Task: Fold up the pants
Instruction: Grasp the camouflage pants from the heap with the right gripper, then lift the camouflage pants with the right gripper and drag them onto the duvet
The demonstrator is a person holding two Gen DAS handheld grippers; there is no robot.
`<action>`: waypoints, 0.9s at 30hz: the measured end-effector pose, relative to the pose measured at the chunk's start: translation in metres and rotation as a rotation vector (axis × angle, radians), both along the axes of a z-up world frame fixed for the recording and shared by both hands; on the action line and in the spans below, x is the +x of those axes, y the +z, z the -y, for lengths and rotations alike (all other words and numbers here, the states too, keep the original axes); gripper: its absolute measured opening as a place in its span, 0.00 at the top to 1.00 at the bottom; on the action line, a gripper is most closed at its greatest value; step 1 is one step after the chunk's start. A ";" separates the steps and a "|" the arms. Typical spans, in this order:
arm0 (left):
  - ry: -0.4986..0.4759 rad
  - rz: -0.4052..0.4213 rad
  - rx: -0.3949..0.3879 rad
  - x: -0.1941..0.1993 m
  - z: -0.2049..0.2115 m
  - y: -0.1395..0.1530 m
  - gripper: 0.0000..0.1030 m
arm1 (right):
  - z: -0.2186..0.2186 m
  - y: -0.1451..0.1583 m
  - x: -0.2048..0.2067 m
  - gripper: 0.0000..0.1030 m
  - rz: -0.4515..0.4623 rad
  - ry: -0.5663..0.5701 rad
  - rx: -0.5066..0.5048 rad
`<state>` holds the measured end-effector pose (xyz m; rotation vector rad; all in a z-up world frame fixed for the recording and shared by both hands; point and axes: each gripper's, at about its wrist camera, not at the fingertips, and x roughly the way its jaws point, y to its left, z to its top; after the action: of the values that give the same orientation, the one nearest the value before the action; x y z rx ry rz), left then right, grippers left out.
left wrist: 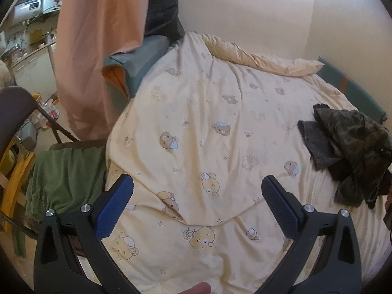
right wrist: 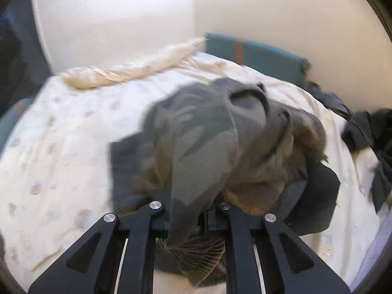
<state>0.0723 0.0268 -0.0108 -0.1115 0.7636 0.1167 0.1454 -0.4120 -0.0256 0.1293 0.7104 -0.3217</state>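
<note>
Camouflage pants (left wrist: pixel 352 147) lie crumpled near the right edge of the bed, on a cream duvet (left wrist: pixel 196 127) printed with bears. My left gripper (left wrist: pixel 197 187) hangs open over the near part of the duvet, well to the left of the pants, nothing between its blue pads (left wrist: pixel 115 205). In the right wrist view the pants (right wrist: pixel 220 142) fill the middle, blurred. My right gripper (right wrist: pixel 189 210) is shut on a bunched, gathered edge of the pants, and the cloth drapes over its fingers and hides the tips.
A peach curtain (left wrist: pixel 98 49) hangs at the left, with a dark chair (left wrist: pixel 19 112) and a green cloth (left wrist: pixel 66 178) below it. Dark garments (right wrist: pixel 367 132) lie at the bed's right edge. A teal headboard (right wrist: pixel 254 56) and walls border the far side.
</note>
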 end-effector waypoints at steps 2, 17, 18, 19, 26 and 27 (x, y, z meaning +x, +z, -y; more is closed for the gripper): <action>0.017 0.008 0.003 -0.005 -0.005 0.006 0.00 | -0.018 0.012 -0.016 0.87 0.024 0.071 0.007; 0.058 0.045 -0.036 -0.036 -0.048 0.039 0.00 | -0.275 0.050 -0.162 0.87 0.027 0.759 0.217; 0.063 0.049 -0.042 -0.038 -0.052 0.041 0.00 | -0.284 0.049 -0.171 0.87 0.021 0.787 0.236; 0.070 0.052 -0.045 -0.041 -0.056 0.042 0.00 | -0.295 0.047 -0.185 0.88 0.005 0.835 0.294; 0.096 0.041 -0.085 -0.046 -0.077 0.051 0.00 | -0.367 0.027 -0.252 0.88 -0.131 1.163 0.428; 0.102 0.036 -0.084 -0.047 -0.079 0.051 0.00 | -0.370 0.014 -0.258 0.88 -0.180 1.164 0.425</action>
<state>0.0253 0.1061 0.0407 -0.2326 0.7274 0.1795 -0.1123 -0.0416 -0.0118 0.0703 0.9118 0.9454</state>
